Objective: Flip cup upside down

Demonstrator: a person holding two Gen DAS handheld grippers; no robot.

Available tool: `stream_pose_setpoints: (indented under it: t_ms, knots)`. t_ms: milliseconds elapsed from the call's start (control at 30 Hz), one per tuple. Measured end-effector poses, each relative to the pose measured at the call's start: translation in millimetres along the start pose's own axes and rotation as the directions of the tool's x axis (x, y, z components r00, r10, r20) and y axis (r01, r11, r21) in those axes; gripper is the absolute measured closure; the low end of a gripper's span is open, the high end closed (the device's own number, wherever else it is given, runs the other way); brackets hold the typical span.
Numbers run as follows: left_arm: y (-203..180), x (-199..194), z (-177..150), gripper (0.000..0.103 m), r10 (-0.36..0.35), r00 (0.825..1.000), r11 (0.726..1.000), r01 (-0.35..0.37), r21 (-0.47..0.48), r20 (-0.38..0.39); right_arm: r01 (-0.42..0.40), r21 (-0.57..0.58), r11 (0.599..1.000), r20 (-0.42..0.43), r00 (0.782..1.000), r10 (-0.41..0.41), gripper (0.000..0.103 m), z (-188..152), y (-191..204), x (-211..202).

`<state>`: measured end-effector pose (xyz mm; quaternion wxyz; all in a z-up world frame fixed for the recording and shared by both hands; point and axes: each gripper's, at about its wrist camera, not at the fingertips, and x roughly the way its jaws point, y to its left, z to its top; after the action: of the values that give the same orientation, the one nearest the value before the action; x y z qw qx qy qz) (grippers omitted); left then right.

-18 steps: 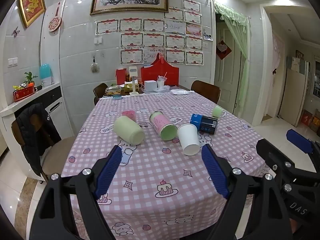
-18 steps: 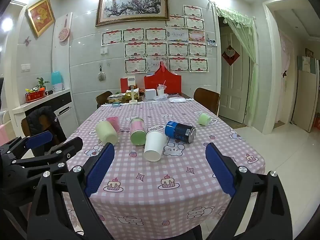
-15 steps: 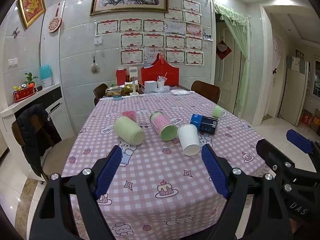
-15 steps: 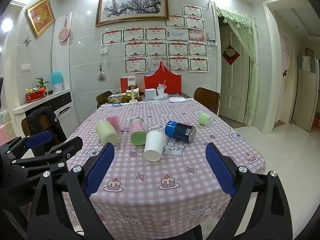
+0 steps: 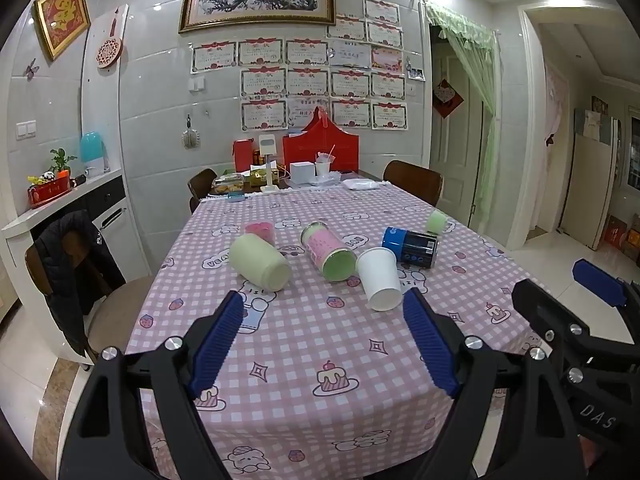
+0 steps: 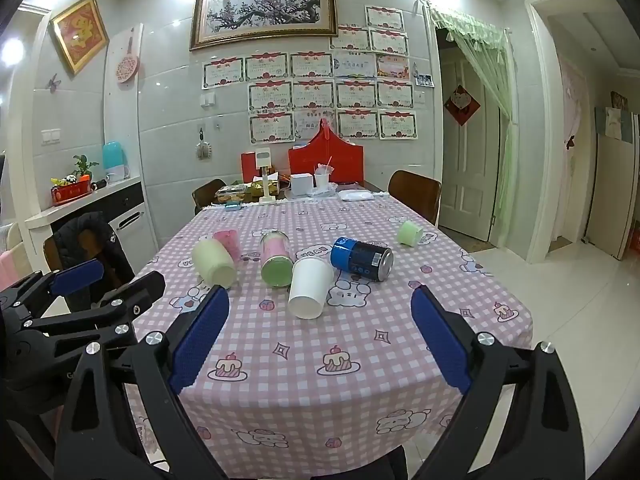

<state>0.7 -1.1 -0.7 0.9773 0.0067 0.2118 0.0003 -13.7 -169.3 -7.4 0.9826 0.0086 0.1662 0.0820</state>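
Several cups lie on their sides on the pink checked tablecloth (image 5: 312,344). A white paper cup (image 5: 379,278) lies nearest, also in the right wrist view (image 6: 310,287). A pale green cup (image 5: 260,263) lies at the left. A pink and green tumbler (image 5: 329,251) and a blue can (image 5: 410,246) lie beside the white cup. A small pink cup (image 5: 261,232) and a small green cup (image 5: 436,222) sit farther back. My left gripper (image 5: 326,344) is open and empty, short of the cups. My right gripper (image 6: 318,340) is open and empty, also near the table's front edge.
A chair with a dark jacket (image 5: 76,276) stands at the table's left side. Two brown chairs (image 5: 414,181) stand near the far end. Boxes, a red bag (image 5: 320,148) and a lamp crowd the far end. A counter (image 5: 60,200) runs along the left wall.
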Motion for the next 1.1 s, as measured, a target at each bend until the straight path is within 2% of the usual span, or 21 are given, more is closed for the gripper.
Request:
stream_pose_setpoints:
  t_ms: [233, 1100]
  knots:
    - [-0.8, -1.7, -1.3, 0.022, 0.0, 1.0, 1.0, 0.0, 0.003, -0.001, -0.003, 0.003, 1.0, -0.006, 1.0, 0.003, 0.014, -7.1, 1.4, 0.9]
    - [-0.4, 1.7, -2.1, 0.022, -0.007, 1.0, 1.0, 0.008, 0.01, -0.014, -0.016, 0.013, 1.0, -0.026, 1.0, 0.016, 0.014, -1.5, -4.2, 4.8]
